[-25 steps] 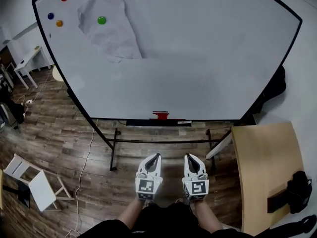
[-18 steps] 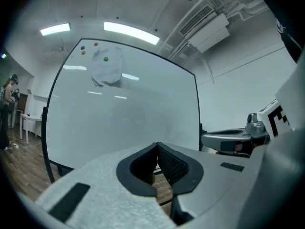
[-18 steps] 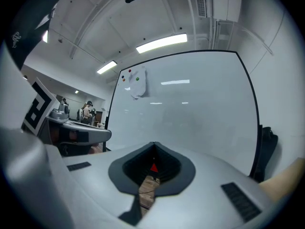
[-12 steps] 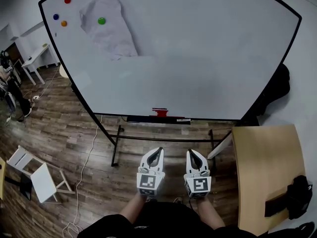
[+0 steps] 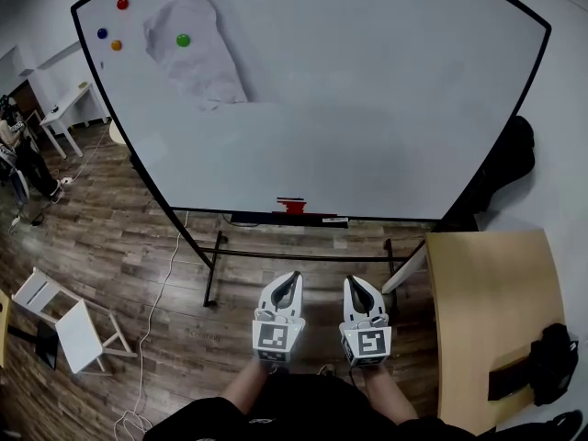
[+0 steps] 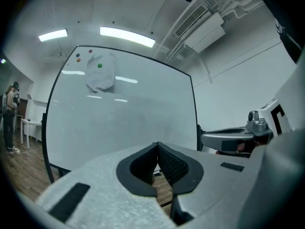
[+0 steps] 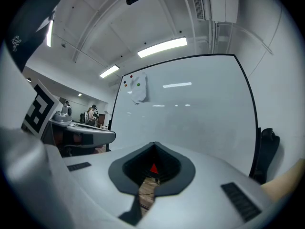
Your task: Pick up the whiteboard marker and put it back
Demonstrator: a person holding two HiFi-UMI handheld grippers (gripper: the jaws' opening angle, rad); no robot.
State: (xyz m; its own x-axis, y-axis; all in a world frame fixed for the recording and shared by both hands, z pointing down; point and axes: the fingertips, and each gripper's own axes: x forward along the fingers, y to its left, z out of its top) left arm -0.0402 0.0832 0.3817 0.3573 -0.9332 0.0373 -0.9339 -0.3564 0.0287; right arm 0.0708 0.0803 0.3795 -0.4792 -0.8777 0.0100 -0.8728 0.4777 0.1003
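A small red object (image 5: 294,206), apparently the whiteboard marker, lies on the narrow tray (image 5: 257,219) at the bottom edge of the big whiteboard (image 5: 367,108). In the right gripper view a bit of that red object (image 7: 153,168) shows through the hollow behind the jaw tips. Both grippers are held side by side over the wooden floor, well short of the tray and pointing at the board. The left gripper (image 5: 292,277) (image 6: 157,149) is shut and holds nothing. The right gripper (image 5: 350,283) (image 7: 153,147) is also shut and holds nothing.
A crumpled paper sheet (image 5: 197,49) hangs under a green magnet (image 5: 183,39), beside three more magnets. The board's stand legs (image 5: 211,278) reach over the floor. A wooden table (image 5: 482,301) stands at the right, a white folding chair (image 5: 64,329) and a cable (image 5: 156,320) at the left.
Both grippers have moved a little forward and up towards the whiteboard, still side by side and shut. The head view has shifted slightly.
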